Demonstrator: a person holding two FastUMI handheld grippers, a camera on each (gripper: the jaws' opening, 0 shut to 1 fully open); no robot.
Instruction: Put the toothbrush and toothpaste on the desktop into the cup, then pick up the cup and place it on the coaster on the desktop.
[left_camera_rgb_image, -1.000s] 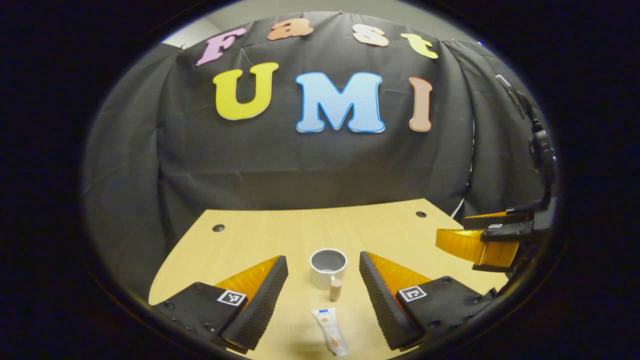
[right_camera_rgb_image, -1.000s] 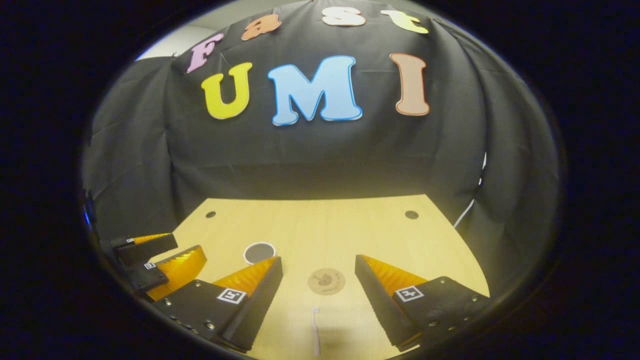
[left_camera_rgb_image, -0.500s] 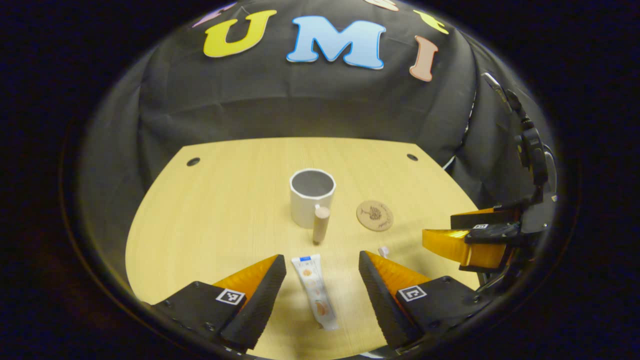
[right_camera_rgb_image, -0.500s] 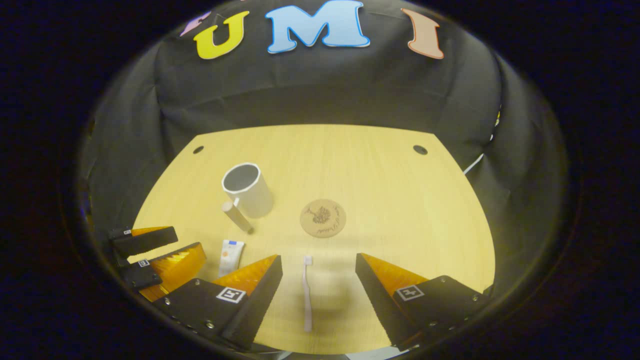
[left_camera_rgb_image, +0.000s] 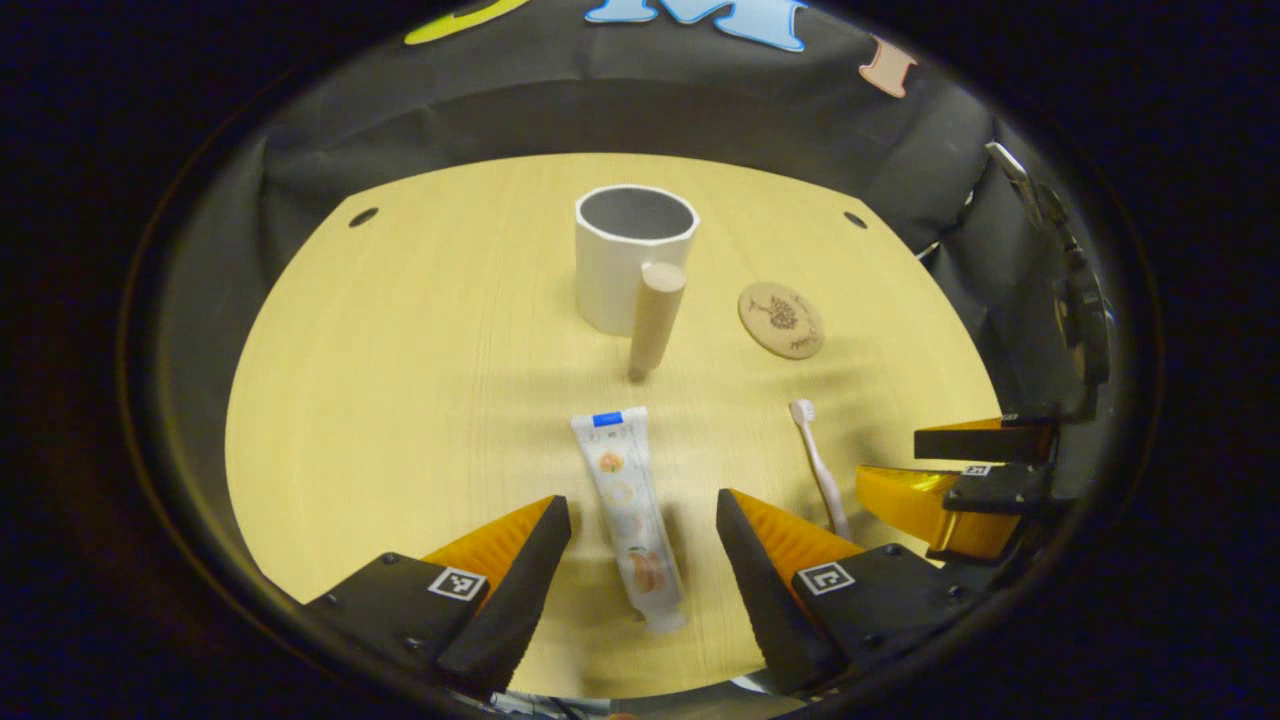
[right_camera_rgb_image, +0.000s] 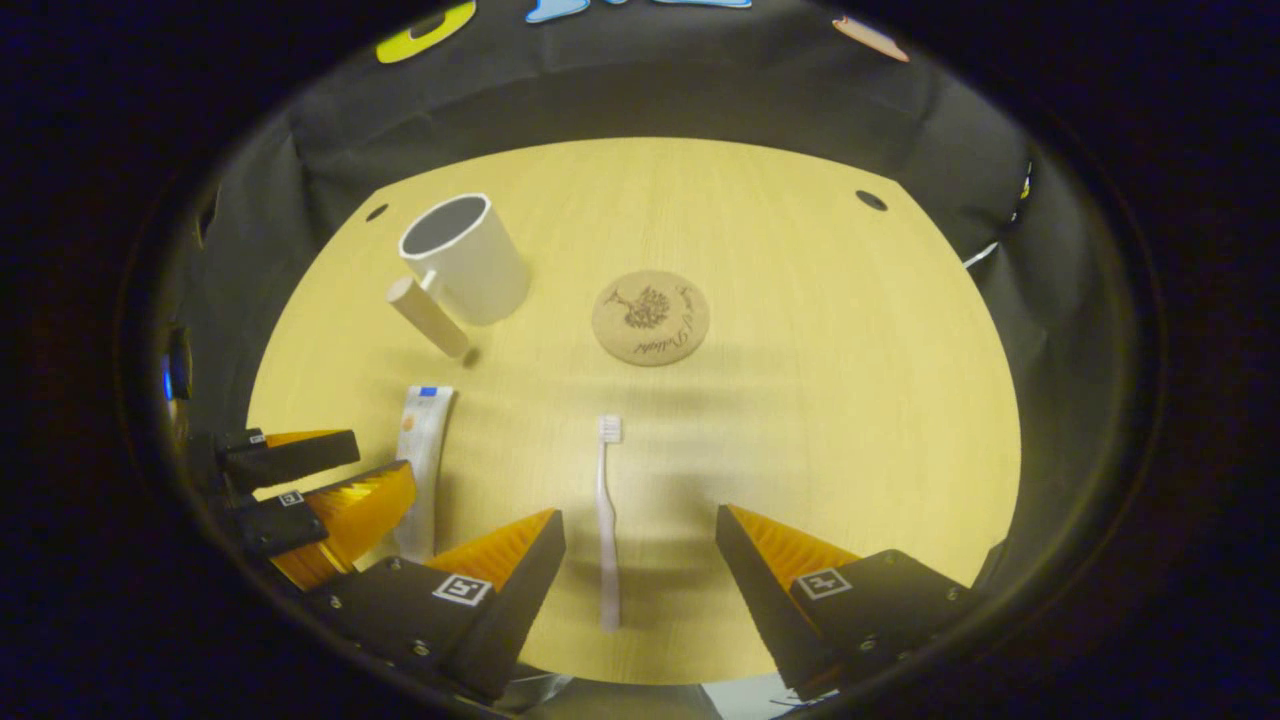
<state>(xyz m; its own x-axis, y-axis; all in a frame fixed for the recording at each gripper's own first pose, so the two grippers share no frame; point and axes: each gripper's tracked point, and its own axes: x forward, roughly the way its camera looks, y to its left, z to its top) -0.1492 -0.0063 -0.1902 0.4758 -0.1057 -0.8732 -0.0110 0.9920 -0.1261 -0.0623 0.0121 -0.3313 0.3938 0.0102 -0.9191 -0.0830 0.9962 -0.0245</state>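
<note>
Nothing is done yet. In the left gripper view, the toothpaste tube (left_camera_rgb_image: 628, 518) is seen flat on the surface (left_camera_rgb_image: 400, 380), lower centre, between the spread fingers of the left hand-held gripper (left_camera_rgb_image: 640, 590), untouched. In the right gripper view, the toothbrush (right_camera_rgb_image: 606, 522) is seen lying lower centre, between the open fingers of the right hand-held gripper (right_camera_rgb_image: 640, 590), not gripped. The white cup (left_camera_rgb_image: 633, 257) with wooden handle is standing empty at upper centre; the cork coaster (left_camera_rgb_image: 781, 319) is bare, just right of it. Both insertions and the cup placement are left. The surface is light wood with cable holes, backed by black cloth wall (right_camera_rgb_image: 640, 90).
</note>
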